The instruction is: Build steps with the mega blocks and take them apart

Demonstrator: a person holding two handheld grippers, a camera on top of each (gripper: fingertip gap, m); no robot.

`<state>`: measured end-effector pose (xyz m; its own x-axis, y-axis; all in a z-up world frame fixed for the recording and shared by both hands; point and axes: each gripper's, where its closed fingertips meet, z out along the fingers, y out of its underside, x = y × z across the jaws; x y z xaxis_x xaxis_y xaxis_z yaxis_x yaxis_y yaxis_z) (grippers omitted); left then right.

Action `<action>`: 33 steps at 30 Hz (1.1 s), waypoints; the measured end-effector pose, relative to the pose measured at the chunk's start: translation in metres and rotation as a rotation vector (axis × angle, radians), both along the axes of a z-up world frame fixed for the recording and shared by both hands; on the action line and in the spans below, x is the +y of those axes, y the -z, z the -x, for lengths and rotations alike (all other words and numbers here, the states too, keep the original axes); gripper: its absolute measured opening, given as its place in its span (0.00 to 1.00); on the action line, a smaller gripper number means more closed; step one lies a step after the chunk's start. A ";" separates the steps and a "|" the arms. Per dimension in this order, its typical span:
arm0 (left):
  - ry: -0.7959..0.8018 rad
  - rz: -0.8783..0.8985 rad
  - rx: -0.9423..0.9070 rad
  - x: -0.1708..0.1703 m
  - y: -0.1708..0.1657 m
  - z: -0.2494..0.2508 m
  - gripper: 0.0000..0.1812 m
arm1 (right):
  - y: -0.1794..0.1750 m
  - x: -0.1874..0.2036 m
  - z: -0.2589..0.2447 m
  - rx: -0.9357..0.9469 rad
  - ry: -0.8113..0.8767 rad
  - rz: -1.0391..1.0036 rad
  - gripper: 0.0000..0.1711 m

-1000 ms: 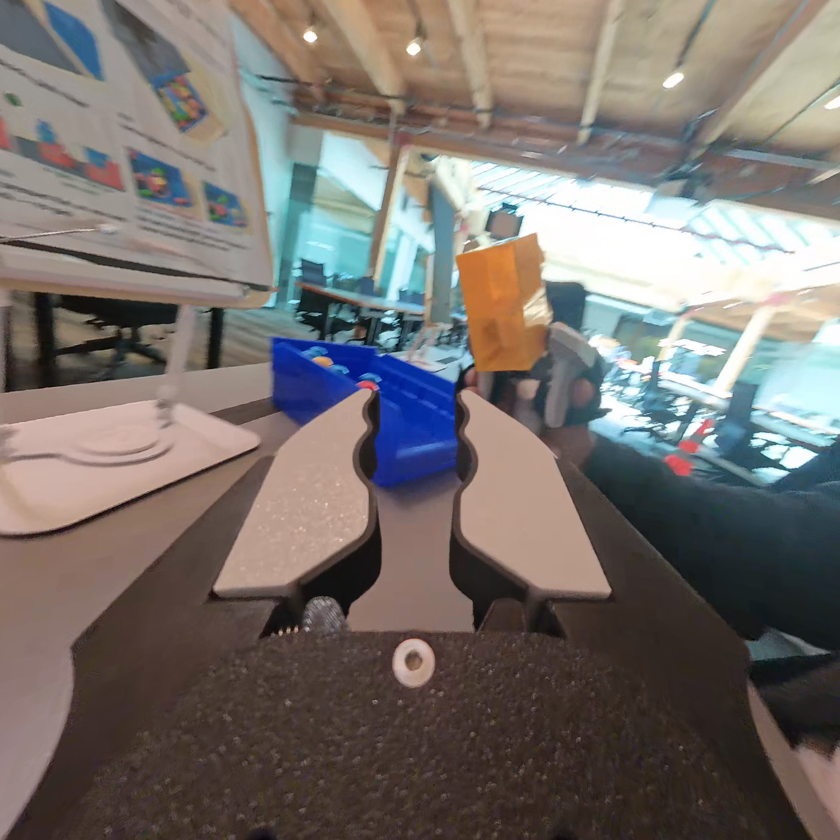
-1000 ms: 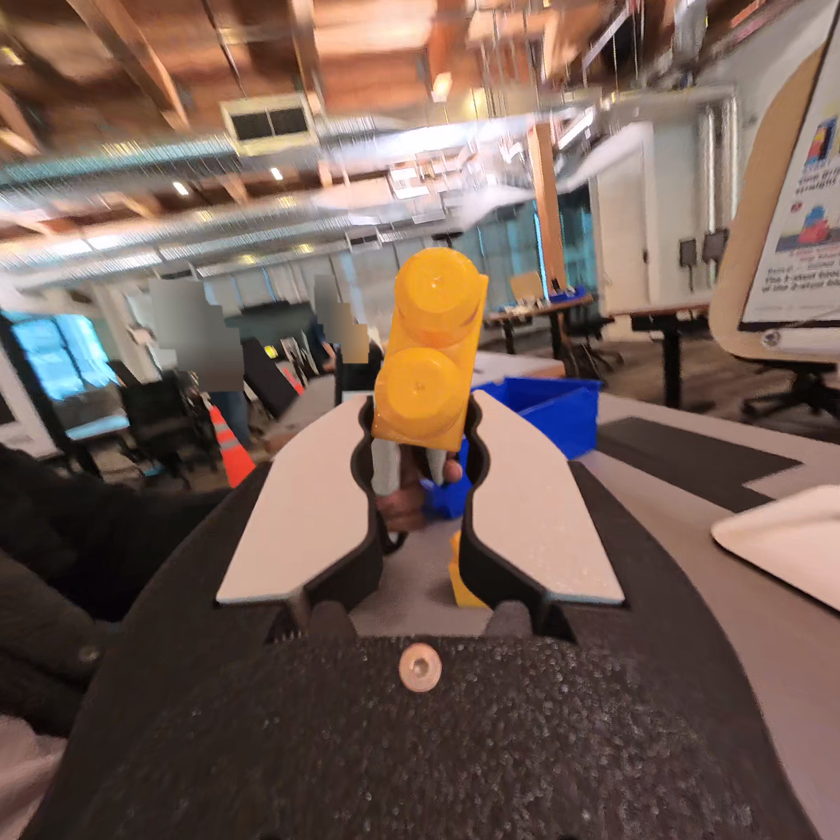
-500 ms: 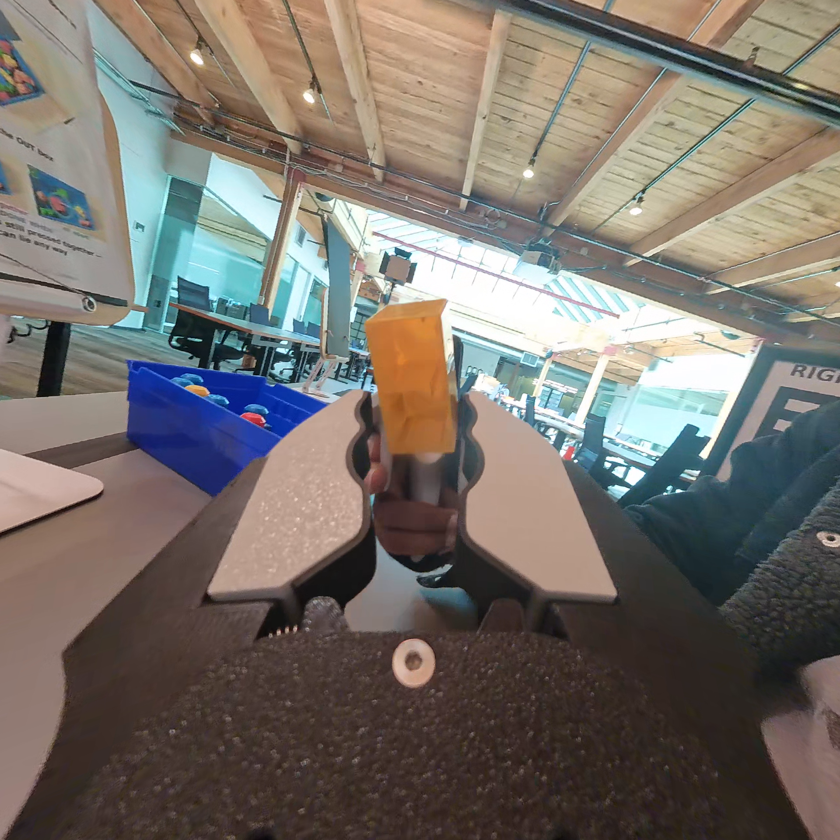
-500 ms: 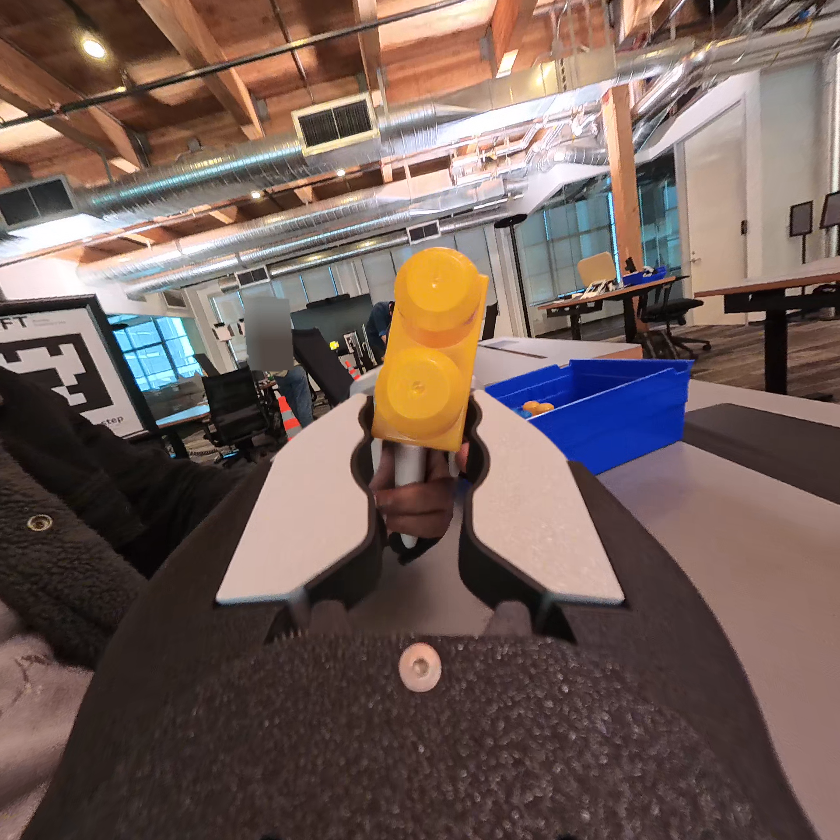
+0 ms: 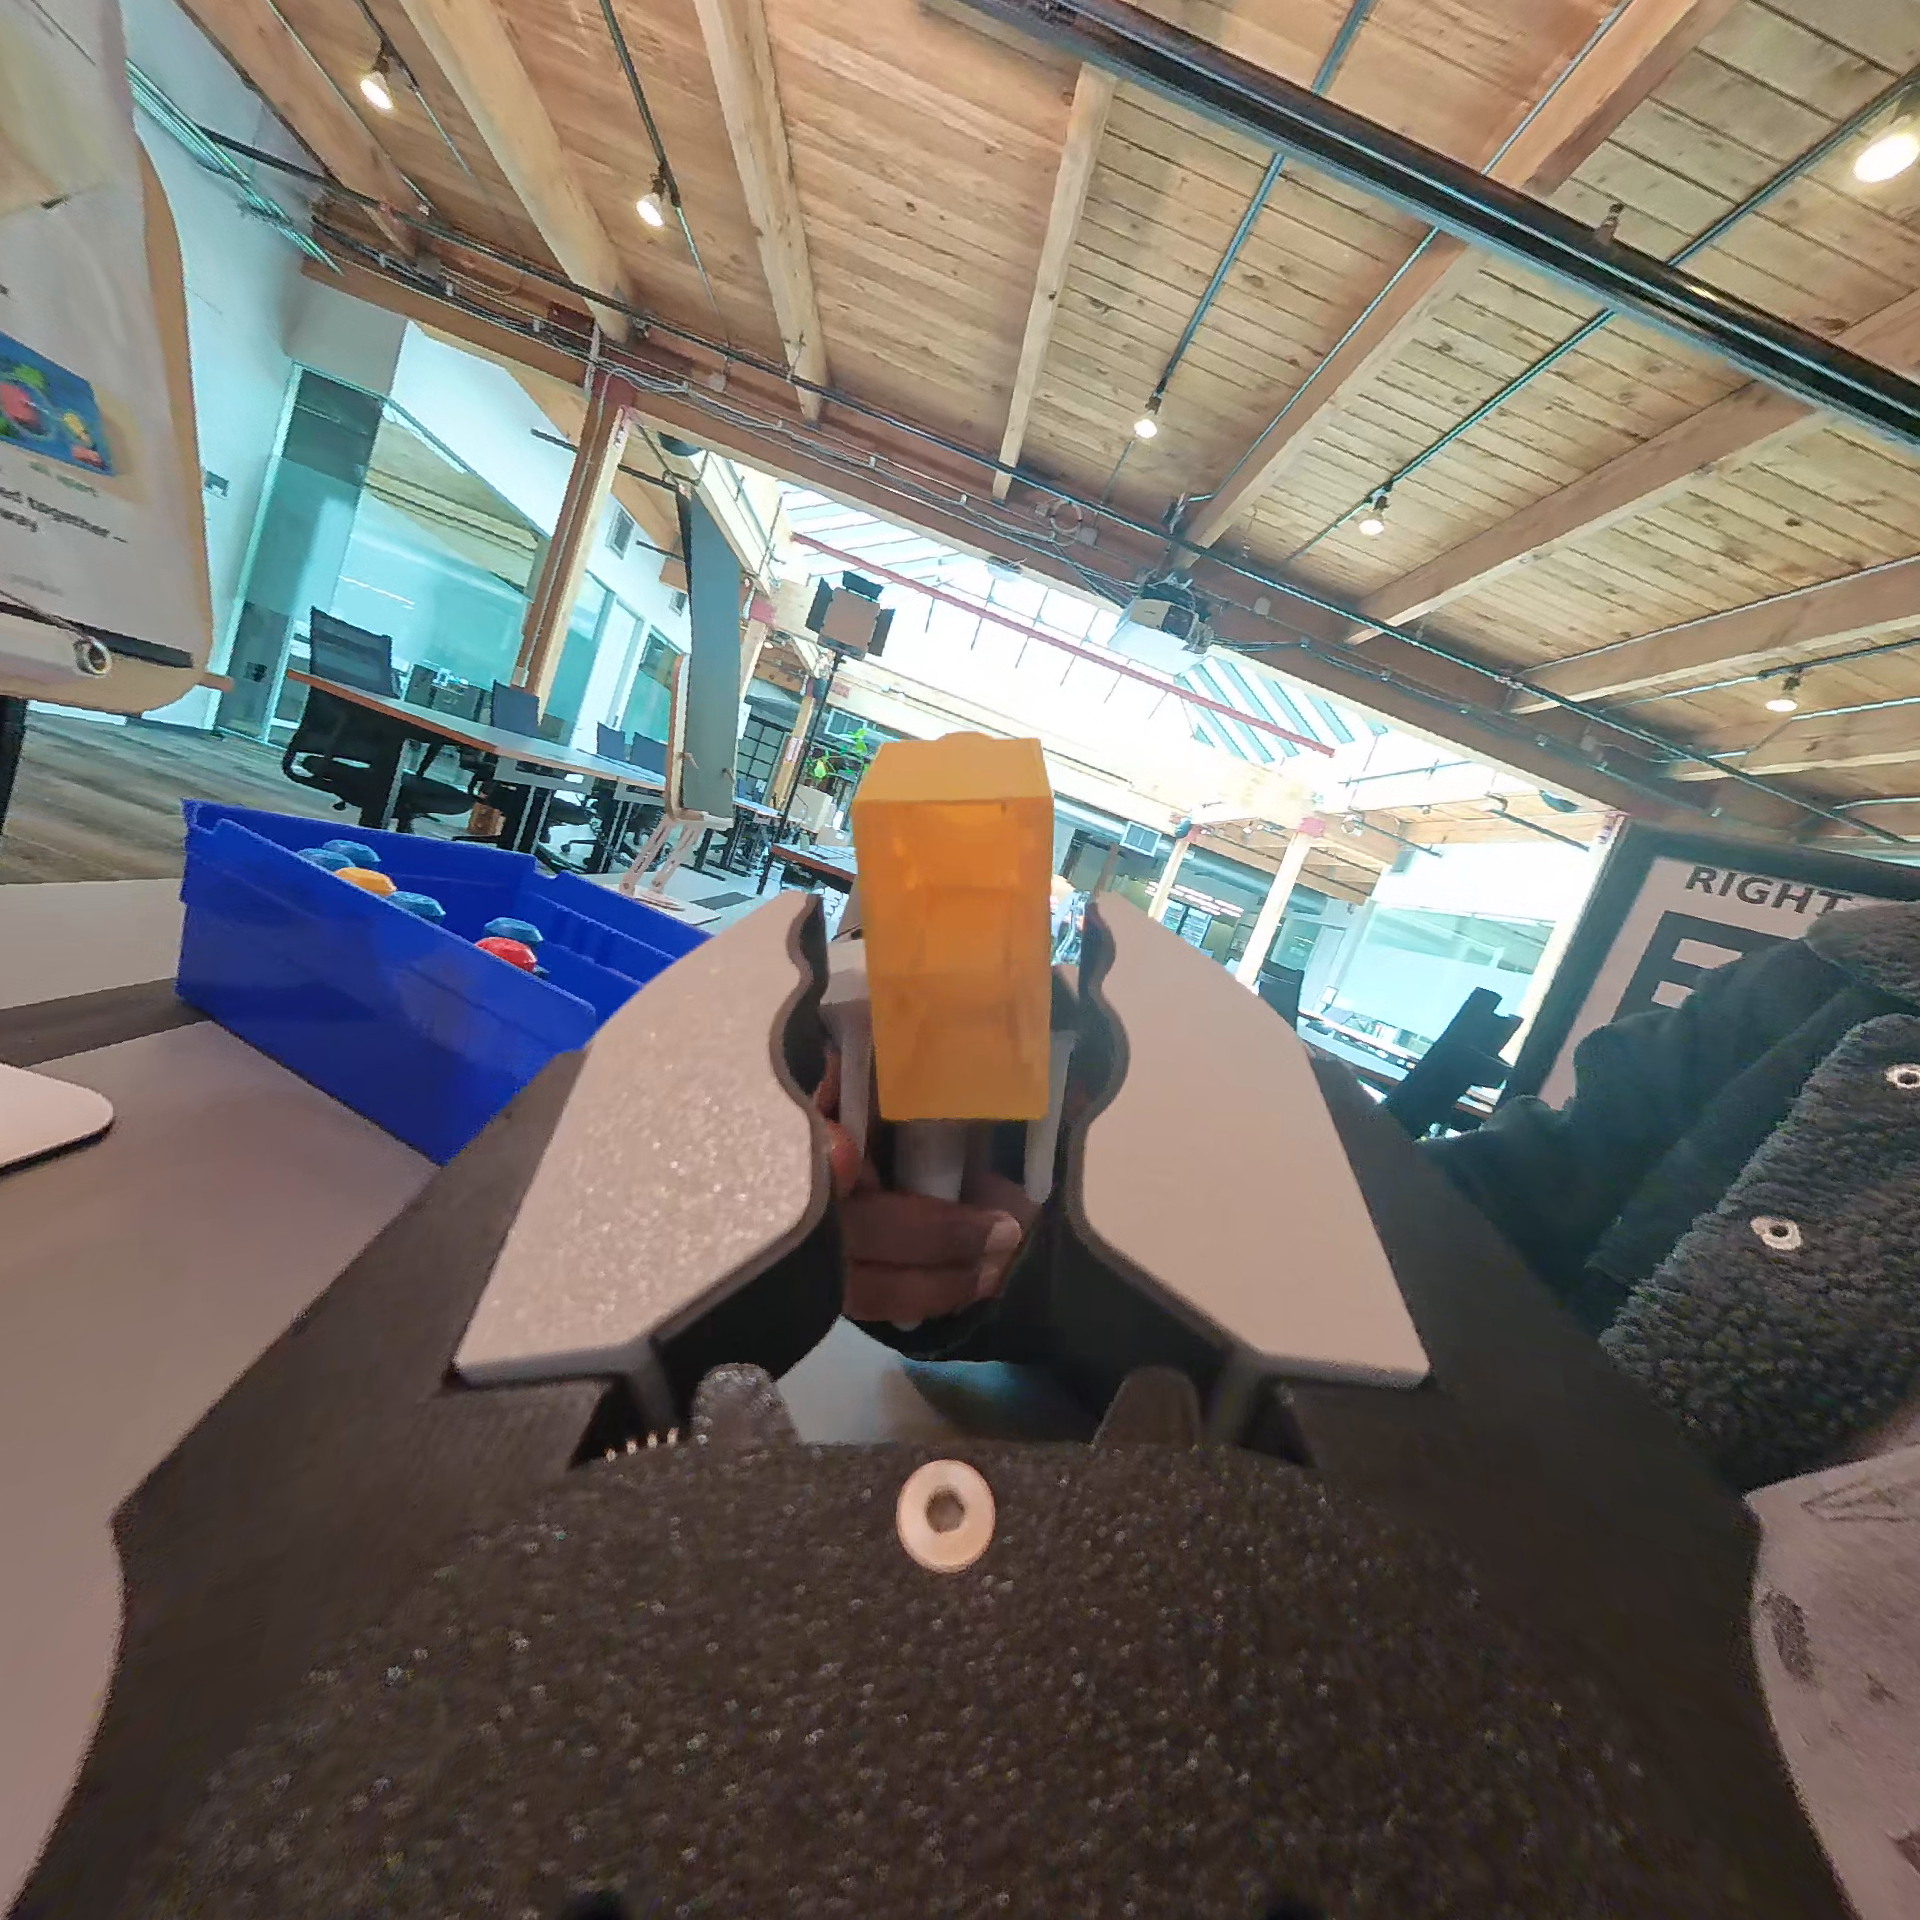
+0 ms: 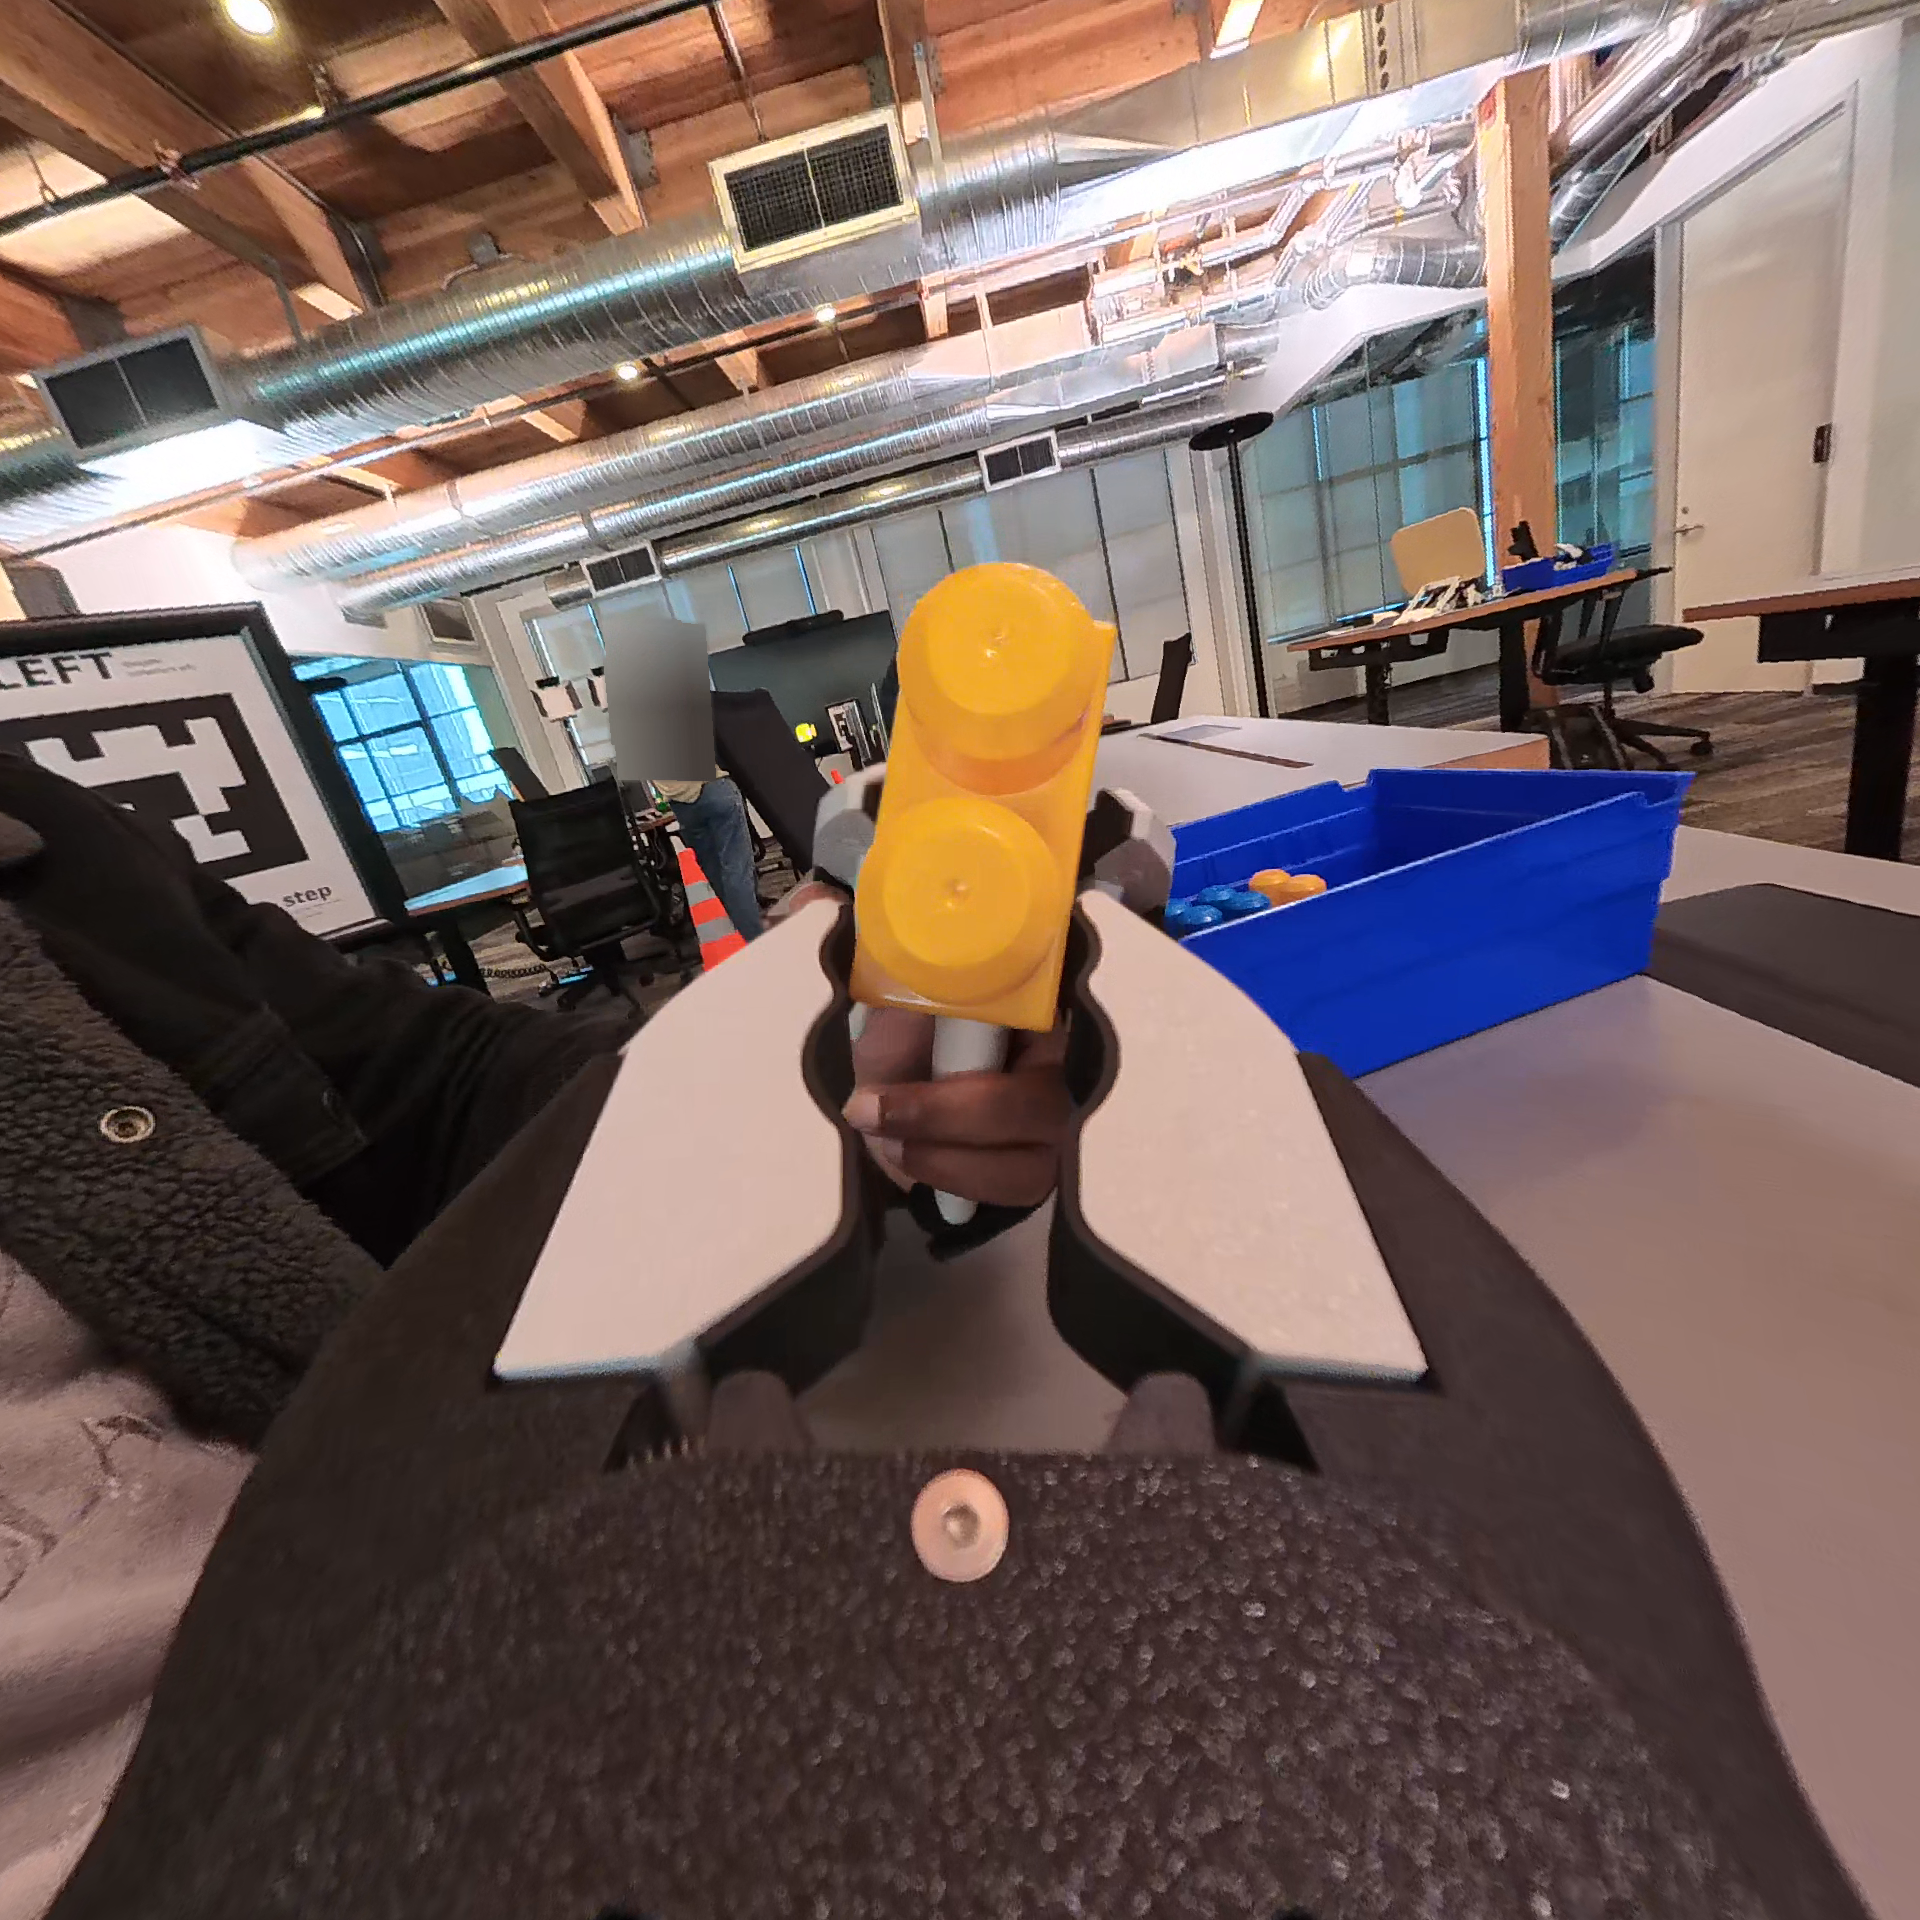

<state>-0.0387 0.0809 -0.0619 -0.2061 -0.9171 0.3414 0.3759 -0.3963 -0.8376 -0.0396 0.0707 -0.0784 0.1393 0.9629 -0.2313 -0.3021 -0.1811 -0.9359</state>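
Right wrist view: the right gripper point(image 6: 956, 925) pinches a yellow-orange two-stud mega block point(image 6: 977, 810) by its lower half, held in the air above the grey table point(image 6: 1558, 1195). The block's long axis stands nearly upright, with the top leaning slightly right. Its two round studs face back at this camera, one above the other. Behind the block, a hand point(image 6: 956, 1122) grips the handle of the other tool, whose grey tips show on either side of the block. In the left wrist view the same block shows its hollow underside, again upright. It sits between the tips of the left gripper point(image 5: 945, 914), which is spread, with a gap on each side of the block. The pale fingers point(image 5: 854, 1049) of the right tool clasp the block's sides there, and they and the hand below fill the space between the left tool's fingers. A blue plastic bin point(image 5: 395, 997) rests on the table, to the left in this view. It holds loose blue, orange and red blocks point(image 5: 509, 940). From the right wrist it lies to the right, beside a dark mat point(image 6: 1818, 966). A dark fleece sleeve point(image 5: 1766, 1195) and a framed black-and-white marker board point(image 5: 1714, 935) are close by.
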 end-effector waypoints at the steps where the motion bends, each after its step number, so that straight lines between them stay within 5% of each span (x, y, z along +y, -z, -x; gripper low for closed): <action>1: 0.004 -0.004 0.006 -0.001 0.001 -0.001 0.25 | 0.002 0.000 0.002 -0.007 -0.004 0.001 0.22; 19: -0.044 -0.047 0.029 0.005 -0.003 0.008 0.20 | 0.019 0.006 0.012 -0.151 0.041 0.027 0.21; 33: -0.387 -0.011 -0.060 0.076 -0.011 0.083 0.20 | 0.130 0.054 0.048 -0.959 0.255 0.169 0.32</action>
<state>-0.1212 0.1571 -0.0506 0.1367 -0.9344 0.3290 0.5444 -0.2067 -0.8130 -0.0872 0.1251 -0.2081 0.5356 0.8433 -0.0437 0.5176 -0.3688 -0.7721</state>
